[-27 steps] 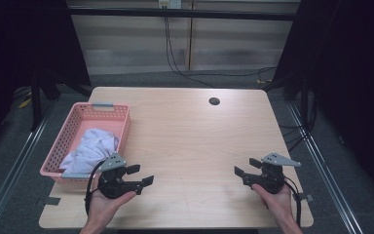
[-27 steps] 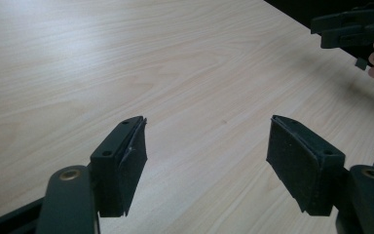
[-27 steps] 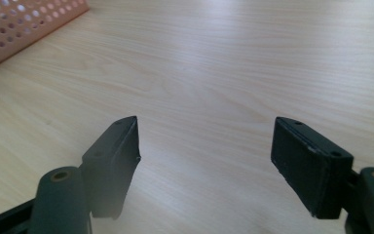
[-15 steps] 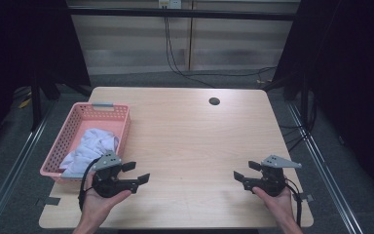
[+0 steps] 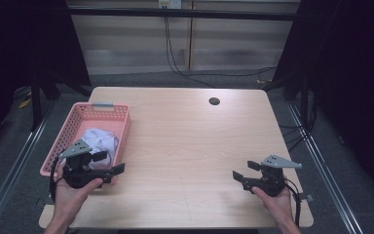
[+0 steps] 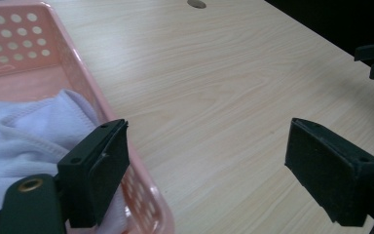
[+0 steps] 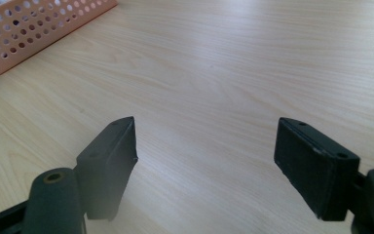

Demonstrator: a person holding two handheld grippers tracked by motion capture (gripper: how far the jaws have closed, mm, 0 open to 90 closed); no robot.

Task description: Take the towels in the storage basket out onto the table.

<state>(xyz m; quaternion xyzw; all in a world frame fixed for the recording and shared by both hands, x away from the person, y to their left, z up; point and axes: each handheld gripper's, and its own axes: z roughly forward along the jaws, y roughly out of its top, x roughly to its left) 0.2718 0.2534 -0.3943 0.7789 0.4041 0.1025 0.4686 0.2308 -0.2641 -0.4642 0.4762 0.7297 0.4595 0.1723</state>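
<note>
Near edge first: the person's left hand (image 5: 70, 192) is holding the black two-jaw left gripper (image 5: 111, 163) at the near-left corner of the light wooden tabletop (image 5: 190, 141), jaws spread wide w/ nothing between them. In the left gripper view one jaw is hanging over the near wall of the pink perforated plastic basket (image 6: 121, 161), the other over bare wood. The right hand (image 5: 277, 204) is holding the black two-jaw right gripper (image 5: 243, 173) near the near-right corner, also released, jaws gaping above bare wood, well apart from the basket.

Further in, the crumpled white terry cloth (image 5: 100, 141) is lying inside the basket along the left edge, bunched toward the basket's near half, just beside the left gripper's jaw.

Far side: a small dark round grommet hole (image 5: 214, 101) is sitting near the far edge.

Judging by this, the step in hand is the approach to the cloth, grasp not yet made. Next move prob. calls for tipping the left gripper down into the basket, straddling a raised fold, then pinching.
</note>
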